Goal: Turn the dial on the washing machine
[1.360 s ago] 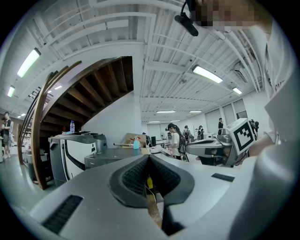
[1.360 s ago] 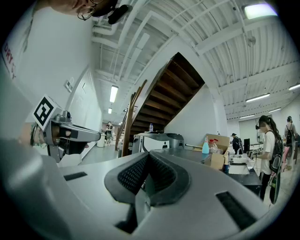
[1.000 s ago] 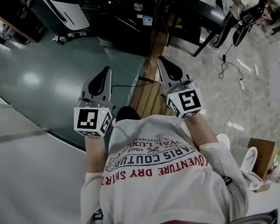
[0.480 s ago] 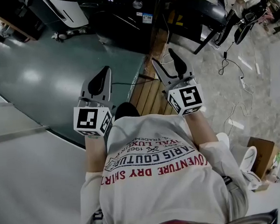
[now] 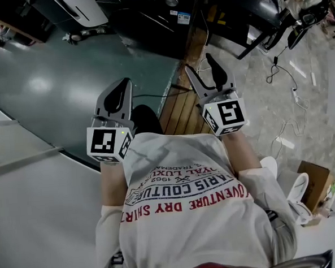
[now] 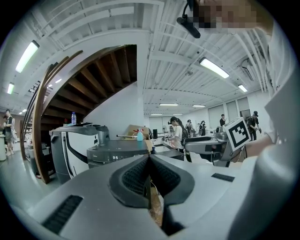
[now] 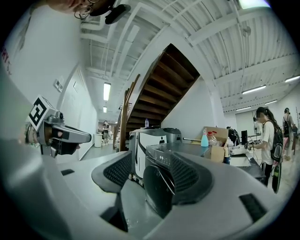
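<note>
The dark washing machine (image 5: 155, 25) stands at the top of the head view, its round dial (image 5: 172, 0) on the top panel beside a lit display. Both grippers are held out in front of the person, well short of the machine. My left gripper (image 5: 120, 88) is shut with nothing in it; its pads meet in the left gripper view (image 6: 149, 163), with the machine (image 6: 117, 153) behind them. My right gripper (image 5: 202, 67) is open; its jaws have just been opening and hold nothing. The machine's front (image 7: 161, 164) shows between them in the right gripper view.
A white appliance (image 5: 79, 8) stands left of the washing machine. A wooden floor strip (image 5: 180, 110) runs ahead, green floor to its left. Cables (image 5: 276, 67) trail on the tiles at right, near black table legs (image 5: 252, 37). A cardboard box (image 5: 313, 184) sits lower right.
The right gripper's jaws went from shut to wide open. Both grippers have moved a little forward toward the washing machine. The left gripper stays shut.
</note>
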`<state>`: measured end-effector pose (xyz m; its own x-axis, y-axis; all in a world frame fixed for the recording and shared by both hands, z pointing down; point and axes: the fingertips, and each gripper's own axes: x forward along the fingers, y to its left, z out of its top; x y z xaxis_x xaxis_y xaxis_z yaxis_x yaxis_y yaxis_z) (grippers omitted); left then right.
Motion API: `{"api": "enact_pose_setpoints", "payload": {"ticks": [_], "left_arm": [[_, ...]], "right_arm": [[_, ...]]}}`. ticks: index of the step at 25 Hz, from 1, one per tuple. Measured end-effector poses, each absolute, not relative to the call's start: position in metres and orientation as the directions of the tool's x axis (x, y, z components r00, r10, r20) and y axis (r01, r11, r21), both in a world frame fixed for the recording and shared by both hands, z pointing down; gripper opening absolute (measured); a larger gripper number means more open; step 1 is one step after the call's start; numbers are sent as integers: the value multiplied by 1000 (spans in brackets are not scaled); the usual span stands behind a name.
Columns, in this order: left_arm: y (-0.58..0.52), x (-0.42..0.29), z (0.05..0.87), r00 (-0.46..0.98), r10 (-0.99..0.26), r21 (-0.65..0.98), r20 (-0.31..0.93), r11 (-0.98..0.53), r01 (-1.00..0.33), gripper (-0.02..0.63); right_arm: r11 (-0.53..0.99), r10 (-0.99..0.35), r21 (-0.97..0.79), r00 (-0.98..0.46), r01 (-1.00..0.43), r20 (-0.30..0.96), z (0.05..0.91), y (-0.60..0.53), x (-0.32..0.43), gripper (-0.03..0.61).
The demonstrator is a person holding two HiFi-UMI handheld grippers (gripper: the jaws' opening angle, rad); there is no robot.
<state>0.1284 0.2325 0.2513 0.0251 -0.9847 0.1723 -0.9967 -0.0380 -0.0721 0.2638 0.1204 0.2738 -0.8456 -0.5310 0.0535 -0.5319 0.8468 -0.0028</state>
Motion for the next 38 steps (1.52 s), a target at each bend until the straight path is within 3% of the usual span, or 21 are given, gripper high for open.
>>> {"api": "enact_pose_setpoints", "payload": {"ticks": [11,26,38], "left_arm": [[155,18,269,143,-966,-27,215,-152,-988,15],[-16,-160,291,451,-854,88,261,-444,-892,15],[-99,-154,288,576,-785,168,227,-551,-817,15]], "right_arm": [[789,-603,-27,-782,-614,155,296,57,163,256],[556,-792,56,-508,-829,338,307,-49,18,256],[426,-849,164,-331,-890,411,320,-115,27,256]]}}
